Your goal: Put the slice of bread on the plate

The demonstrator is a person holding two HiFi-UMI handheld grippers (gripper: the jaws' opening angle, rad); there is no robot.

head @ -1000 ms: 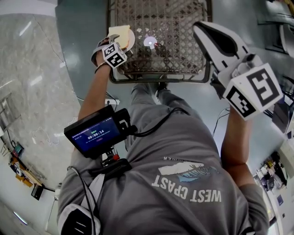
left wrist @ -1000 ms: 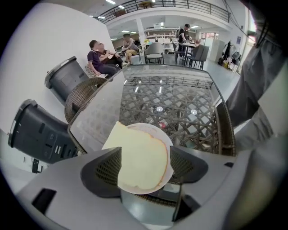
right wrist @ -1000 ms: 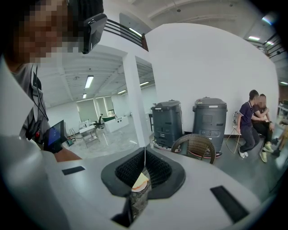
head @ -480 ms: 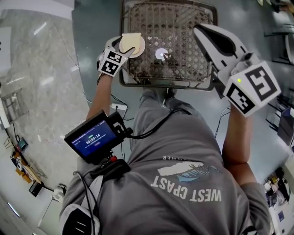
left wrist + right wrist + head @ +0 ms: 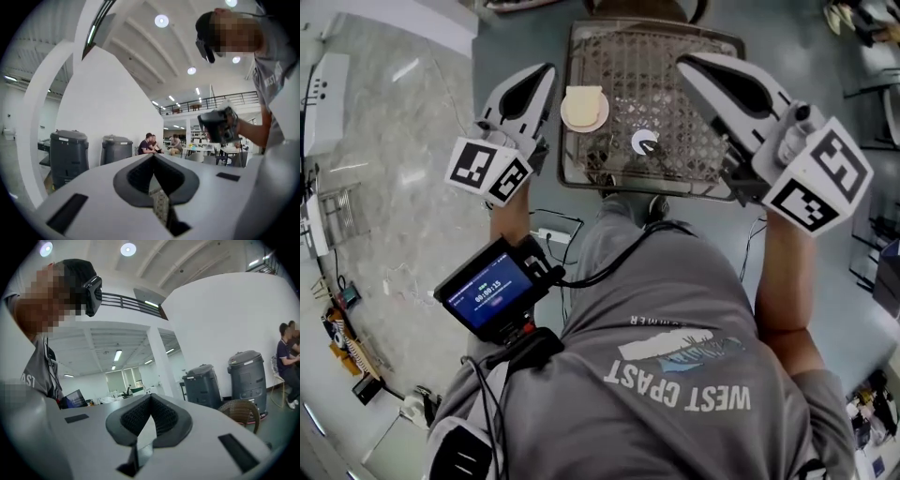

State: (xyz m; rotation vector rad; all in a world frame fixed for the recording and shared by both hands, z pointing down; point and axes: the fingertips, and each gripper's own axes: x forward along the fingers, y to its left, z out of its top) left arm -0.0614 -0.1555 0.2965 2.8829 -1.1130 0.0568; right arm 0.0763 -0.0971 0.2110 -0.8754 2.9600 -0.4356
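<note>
Left gripper point(image 5: 542, 77): a second ago it sat low at the plate's edge. Now it is lifted well clear, up and to the left of the plate. Its jaws are clenched on nothing, and its own view looks level across the room.
Right gripper point(image 5: 686, 62): raised over the right side of the desk, a little higher than before, with jaws pressed together and empty.
Bread point(image 5: 583, 101): no longer beside any gripper. It lies flat on the plate with nothing touching it.
Plate point(image 5: 602, 121): sits on the left part of the desk, apart from a small white disc point(image 5: 644, 142).
Desk point(image 5: 628, 66): woven top, otherwise unchanged.
Meaning: the bread is released and resting in place, so the task looks done.
</note>
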